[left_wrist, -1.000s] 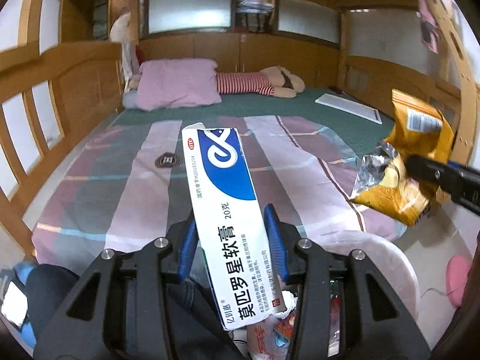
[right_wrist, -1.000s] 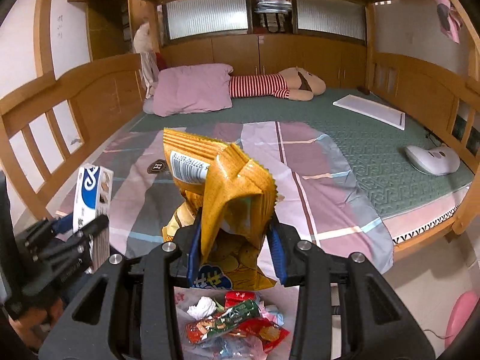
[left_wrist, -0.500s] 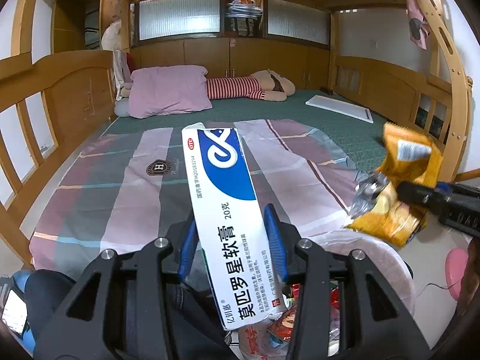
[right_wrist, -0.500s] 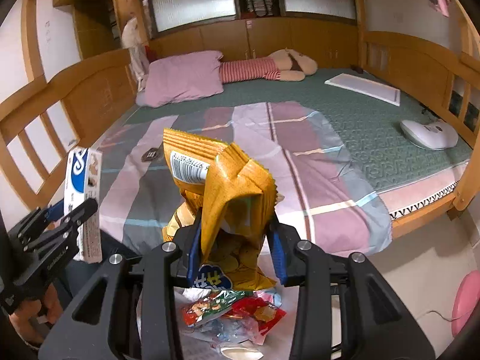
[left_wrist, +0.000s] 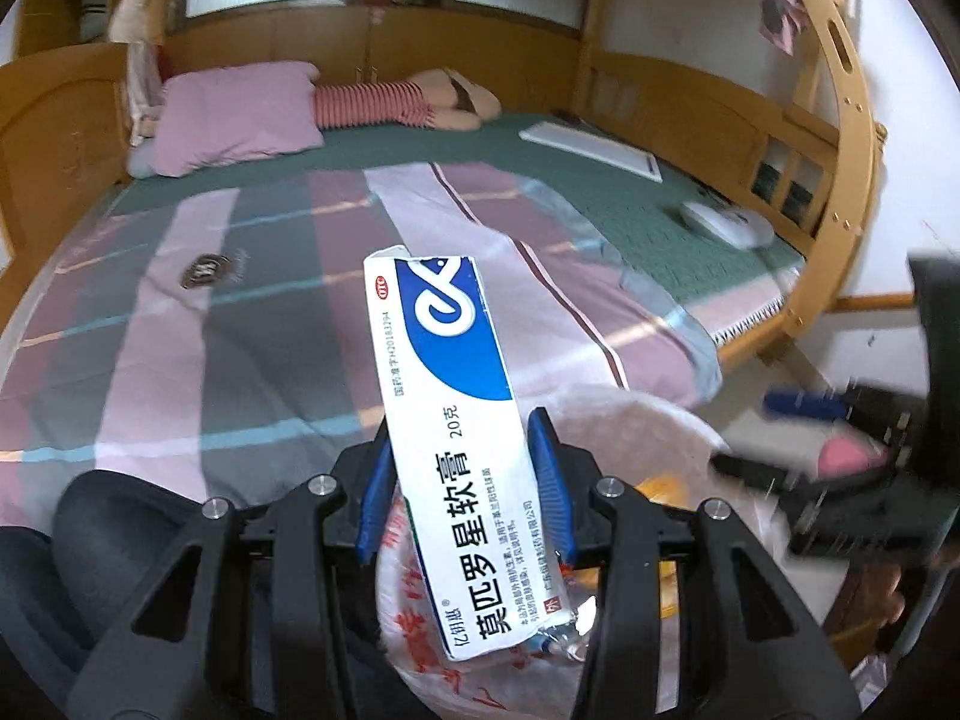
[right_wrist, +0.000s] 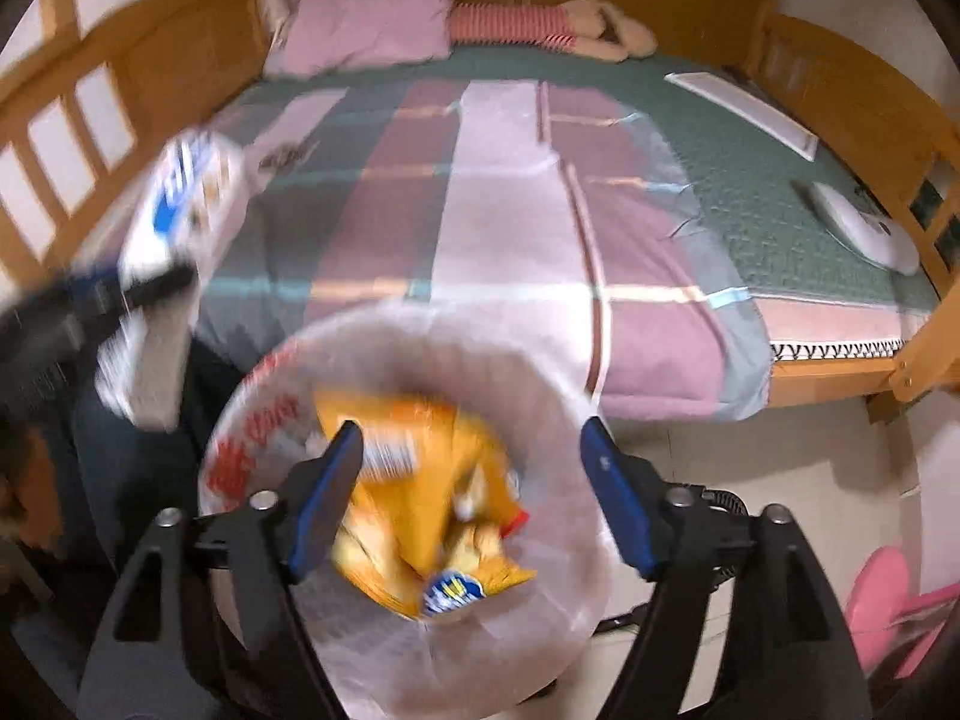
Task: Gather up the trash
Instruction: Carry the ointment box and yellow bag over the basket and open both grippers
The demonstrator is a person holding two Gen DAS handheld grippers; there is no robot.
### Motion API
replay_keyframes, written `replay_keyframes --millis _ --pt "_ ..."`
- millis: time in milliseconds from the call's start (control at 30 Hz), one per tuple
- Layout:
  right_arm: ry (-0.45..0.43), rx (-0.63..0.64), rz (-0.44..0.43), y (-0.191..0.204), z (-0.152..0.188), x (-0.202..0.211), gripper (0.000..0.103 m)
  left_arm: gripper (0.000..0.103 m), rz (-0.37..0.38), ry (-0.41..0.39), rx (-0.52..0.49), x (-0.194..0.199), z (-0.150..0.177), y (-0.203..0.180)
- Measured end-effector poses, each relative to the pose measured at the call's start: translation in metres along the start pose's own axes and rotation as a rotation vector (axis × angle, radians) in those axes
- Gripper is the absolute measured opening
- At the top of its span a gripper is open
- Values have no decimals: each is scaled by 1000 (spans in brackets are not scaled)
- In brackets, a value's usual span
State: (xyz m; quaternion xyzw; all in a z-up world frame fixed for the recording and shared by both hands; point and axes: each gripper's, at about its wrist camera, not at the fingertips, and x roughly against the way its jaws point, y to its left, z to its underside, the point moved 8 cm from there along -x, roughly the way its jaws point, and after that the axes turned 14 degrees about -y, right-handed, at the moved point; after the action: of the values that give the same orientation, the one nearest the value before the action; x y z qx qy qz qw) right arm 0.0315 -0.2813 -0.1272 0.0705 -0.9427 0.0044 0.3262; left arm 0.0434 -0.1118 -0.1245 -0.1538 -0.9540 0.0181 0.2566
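Note:
My left gripper [left_wrist: 459, 450] is shut on a white and blue ointment box [left_wrist: 450, 420] and holds it upright over the near rim of a bin lined with a white plastic bag [left_wrist: 648, 420]. My right gripper [right_wrist: 471, 444] is open above the same bin [right_wrist: 540, 372]. A yellow chip bag [right_wrist: 420, 492] lies loose inside the bin, below the spread jaws. The left gripper and its box [right_wrist: 180, 204] show blurred at the left of the right wrist view. The right gripper [left_wrist: 804, 438] shows blurred at the right of the left wrist view.
A bed with a striped blanket [left_wrist: 240, 312] and green mat [right_wrist: 750, 138] fills the background, inside a wooden frame [left_wrist: 840, 180]. A pink pillow [left_wrist: 234, 114], a white board [left_wrist: 594, 144] and a white device [right_wrist: 864, 228] lie on it. A pink object [right_wrist: 888, 600] is on the floor at right.
My right gripper has opened and let the yellow chip bag drop into the bin. Both grippers have moved over the bin. The left still grips the box.

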Motion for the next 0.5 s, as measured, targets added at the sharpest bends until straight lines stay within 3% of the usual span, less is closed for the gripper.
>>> replay_keyframes --millis 233,300,367,500 --pt "-177 -174 50 -33 -32 30 77 45 69 41 -92 -7 17 -31" --pt "-208 -196 50 -37 -38 35 78 51 70 43 -115 -8 20 -36" --pt "-226 -216 40 -39 -42 38 79 67 69 31 -135 -6 19 -40" --pt "-257 -253 35 -42 -47 41 82 82 42 -13 -161 2 12 -41"
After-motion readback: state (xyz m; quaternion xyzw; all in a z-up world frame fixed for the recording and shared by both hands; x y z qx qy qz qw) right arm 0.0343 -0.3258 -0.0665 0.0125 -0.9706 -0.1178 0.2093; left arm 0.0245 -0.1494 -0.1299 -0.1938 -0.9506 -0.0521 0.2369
